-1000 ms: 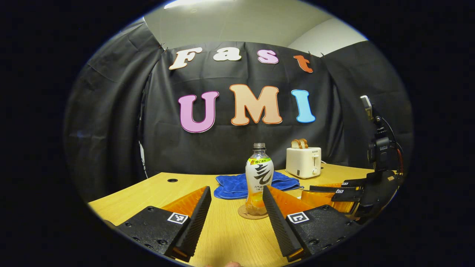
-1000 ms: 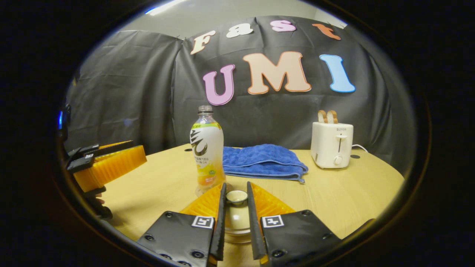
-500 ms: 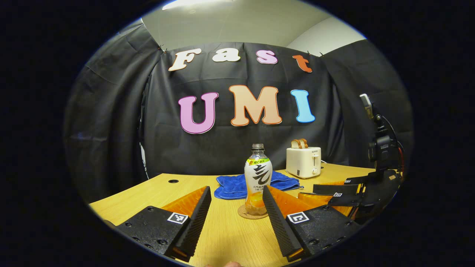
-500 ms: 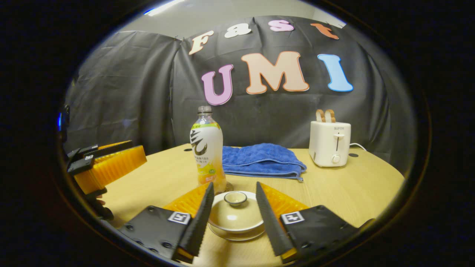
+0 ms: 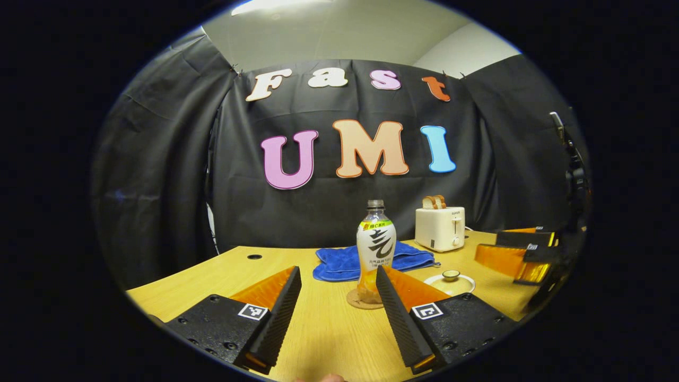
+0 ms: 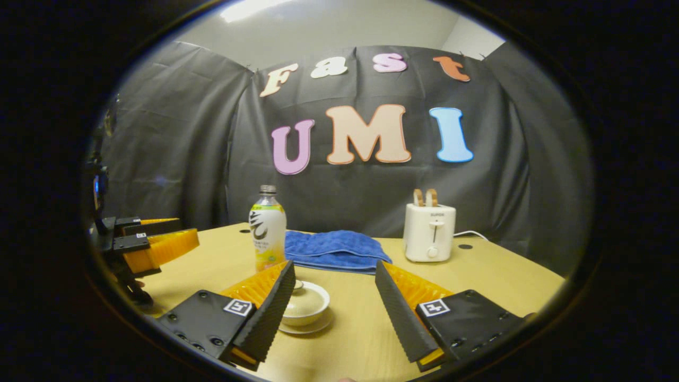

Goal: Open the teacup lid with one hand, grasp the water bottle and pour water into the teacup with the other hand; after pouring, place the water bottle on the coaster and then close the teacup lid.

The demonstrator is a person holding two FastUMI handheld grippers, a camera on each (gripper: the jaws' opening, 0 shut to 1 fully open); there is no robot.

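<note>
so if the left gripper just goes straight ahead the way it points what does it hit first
Probably the water bottle on its coaster: it stands just right of centre beyond the open left gripper. The blue towel lies behind it. Depth is uncertain.

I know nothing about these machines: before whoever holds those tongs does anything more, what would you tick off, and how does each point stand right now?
1. Lid sits on the teacup: ok.
2. Water bottle stands upright on the coaster: ok.
3. Right tongs open, holding nothing: ok.
4. Left tongs open, holding nothing: ok.
5. Water actually inside the teacup: cannot tell, the lid covers it.
6. Blue towel and toaster stand apart from the cup and bottle, behind them: ok.

With all of that in place, the job looks finished, so pulling both tongs away seems the likely next move.
</note>
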